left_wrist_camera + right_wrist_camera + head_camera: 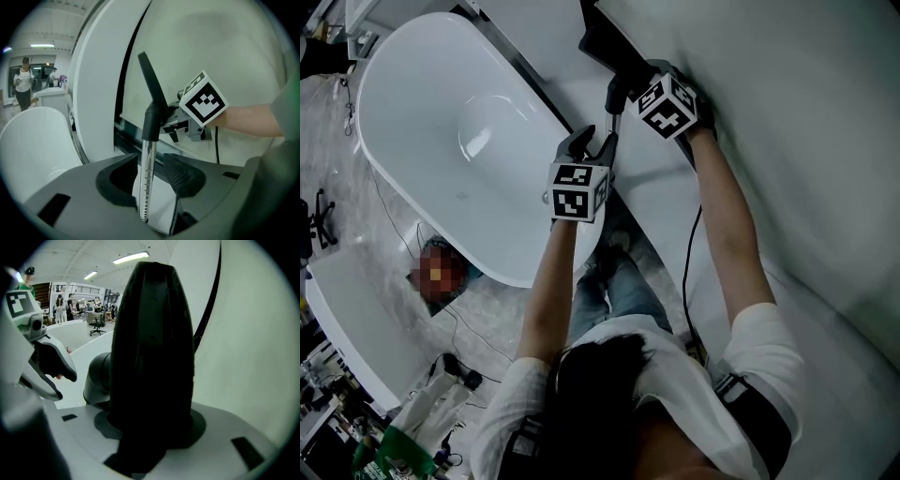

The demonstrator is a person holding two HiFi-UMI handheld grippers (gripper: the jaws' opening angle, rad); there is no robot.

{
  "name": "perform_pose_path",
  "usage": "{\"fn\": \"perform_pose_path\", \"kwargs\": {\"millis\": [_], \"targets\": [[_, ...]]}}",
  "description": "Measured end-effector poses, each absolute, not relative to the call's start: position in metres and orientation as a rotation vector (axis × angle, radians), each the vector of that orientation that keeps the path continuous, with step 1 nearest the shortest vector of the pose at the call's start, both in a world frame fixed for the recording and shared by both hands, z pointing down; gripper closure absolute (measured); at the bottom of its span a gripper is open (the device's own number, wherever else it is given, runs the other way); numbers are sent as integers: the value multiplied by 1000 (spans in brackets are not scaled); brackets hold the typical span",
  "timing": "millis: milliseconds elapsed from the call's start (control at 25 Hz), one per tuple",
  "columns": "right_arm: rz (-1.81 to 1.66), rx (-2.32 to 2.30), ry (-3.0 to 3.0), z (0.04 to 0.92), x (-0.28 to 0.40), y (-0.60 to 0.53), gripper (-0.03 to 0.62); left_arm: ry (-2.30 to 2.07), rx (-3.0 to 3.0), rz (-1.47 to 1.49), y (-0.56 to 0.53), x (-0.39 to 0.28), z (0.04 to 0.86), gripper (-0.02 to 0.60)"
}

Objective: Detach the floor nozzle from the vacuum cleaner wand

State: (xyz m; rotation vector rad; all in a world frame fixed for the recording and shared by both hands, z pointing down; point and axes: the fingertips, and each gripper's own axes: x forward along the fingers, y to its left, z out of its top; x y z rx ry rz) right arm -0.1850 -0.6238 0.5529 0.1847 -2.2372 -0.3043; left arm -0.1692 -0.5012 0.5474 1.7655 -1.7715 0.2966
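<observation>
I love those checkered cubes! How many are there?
2. One rides the left tongs, open around the shiny wand; the other rides the right tongs, clamped on the black nozzle. None looks hidden.

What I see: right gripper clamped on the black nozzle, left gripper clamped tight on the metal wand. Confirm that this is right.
Not quite. The right gripper is clamped on the black nozzle, but the left gripper is not clamped: its jaws stand apart, and the metal wand stands between them with neither pad pressing on it. The left gripper view shows this.
</observation>
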Motion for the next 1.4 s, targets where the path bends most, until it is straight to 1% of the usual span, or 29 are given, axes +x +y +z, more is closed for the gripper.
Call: {"fn": "perform_pose_path", "kwargs": {"millis": [120,360,800,1160,1280,1320,1360,1400], "targets": [[-309,181,-2240,550,-184,-623,395,-1759,1765,303,-506,-169,552,402],[-327,191,-2251,544,-172,-613,395,-1731,1791,342,-510,-160,570,382],[-363,213,-2280,530,-155,-590,395,-1688,1872,371,-511,-138,576,380],[-397,219,-2294,509,-147,-575,395,-1649,1929,316,-517,-122,570,381],[-402,227,-2303,508,-144,-572,395,-1662,1923,307,-517,-121,574,390],[-402,232,-2306,508,-143,-572,395,-1663,1935,296,-517,-120,574,405],[-402,239,-2309,508,-142,-571,395,-1668,1951,283,-516,-118,573,435],[-403,246,-2313,507,-141,-570,395,-1677,1965,270,-515,-116,572,442]]}}
